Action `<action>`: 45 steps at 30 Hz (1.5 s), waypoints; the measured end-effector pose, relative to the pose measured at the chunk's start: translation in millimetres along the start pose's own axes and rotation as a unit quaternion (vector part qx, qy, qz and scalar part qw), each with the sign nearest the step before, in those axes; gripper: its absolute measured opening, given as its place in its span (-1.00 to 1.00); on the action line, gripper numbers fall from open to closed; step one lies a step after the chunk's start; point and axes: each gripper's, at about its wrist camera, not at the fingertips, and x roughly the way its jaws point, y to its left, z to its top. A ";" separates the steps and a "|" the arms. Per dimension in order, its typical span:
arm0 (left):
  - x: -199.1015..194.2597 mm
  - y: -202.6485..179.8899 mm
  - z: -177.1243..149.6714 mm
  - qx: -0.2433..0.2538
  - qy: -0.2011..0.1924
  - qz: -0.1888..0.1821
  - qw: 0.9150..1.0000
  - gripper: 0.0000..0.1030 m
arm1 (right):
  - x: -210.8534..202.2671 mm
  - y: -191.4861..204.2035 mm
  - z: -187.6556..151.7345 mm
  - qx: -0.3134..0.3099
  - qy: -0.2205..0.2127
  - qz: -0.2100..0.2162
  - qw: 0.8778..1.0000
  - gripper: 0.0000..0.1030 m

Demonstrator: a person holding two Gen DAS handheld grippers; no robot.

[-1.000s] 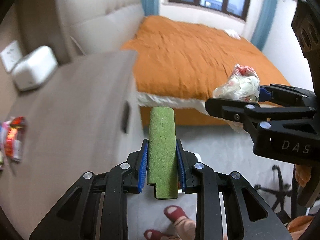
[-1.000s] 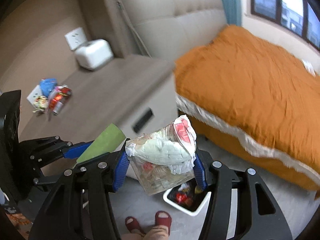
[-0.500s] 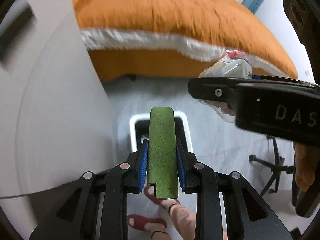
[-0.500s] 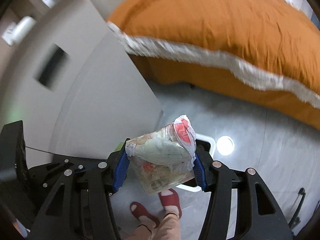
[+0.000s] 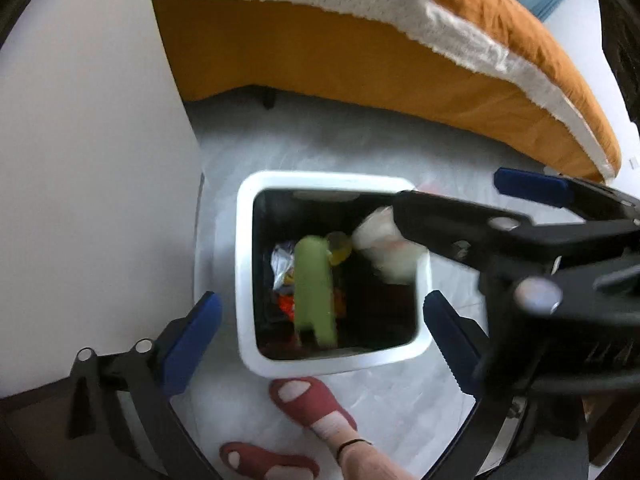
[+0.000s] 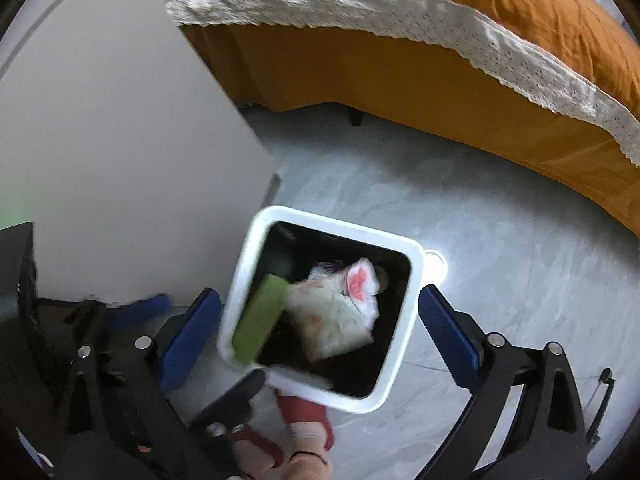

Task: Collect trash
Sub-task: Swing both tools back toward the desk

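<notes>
My left tool [image 5: 320, 312] and right tool [image 6: 320, 320] have just been opening and now gape wide, nothing gripped. The green foam block [image 5: 314, 288] and clear knotted bag of rubbish [image 6: 336, 312] are blurred inside the white-rimmed black bin [image 5: 244, 280] on the grey floor [image 5: 360, 148].

One white bin [image 5: 245, 280], one green sponge [image 5: 314, 288], one tied bag [image 6: 340, 312], two red slippers [image 5: 308, 402].

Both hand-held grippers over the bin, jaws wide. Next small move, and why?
Probably lift both away. The left hand-held gripper and right hand-held gripper have just been opening and hold nothing; the green sponge and tied plastic bag are blurred, dropping inside the white bin. Nothing is left to release here.
</notes>
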 end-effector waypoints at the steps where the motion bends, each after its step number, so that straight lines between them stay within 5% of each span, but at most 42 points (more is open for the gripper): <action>1: 5.0 0.1 -0.5 0.003 0.006 0.004 1.000 0.91 | 3.6 -1.1 -1.3 -0.001 0.007 -0.002 1.000 0.91; 6: 1.5 -6.0 2.4 0.019 0.006 0.013 1.000 0.91 | -2.0 -0.9 -2.8 -0.001 0.017 -0.006 1.000 0.91; 13: -59.3 -10.7 13.8 0.007 -0.009 0.014 1.000 0.91 | -39.7 9.1 8.5 -0.011 0.014 -0.003 1.000 0.91; 29: -277.4 -45.6 31.7 -0.006 -0.124 0.044 0.991 0.91 | -246.8 56.3 42.4 -0.041 -0.087 0.029 0.995 0.91; 36: -385.3 -29.2 29.5 -0.033 -0.203 0.078 0.975 0.91 | -329.1 106.4 61.0 -0.084 -0.162 0.059 0.981 0.91; 45: -484.9 43.8 7.5 -0.091 -0.284 0.179 0.938 0.91 | -370.6 203.4 85.9 -0.164 -0.206 0.134 0.956 0.91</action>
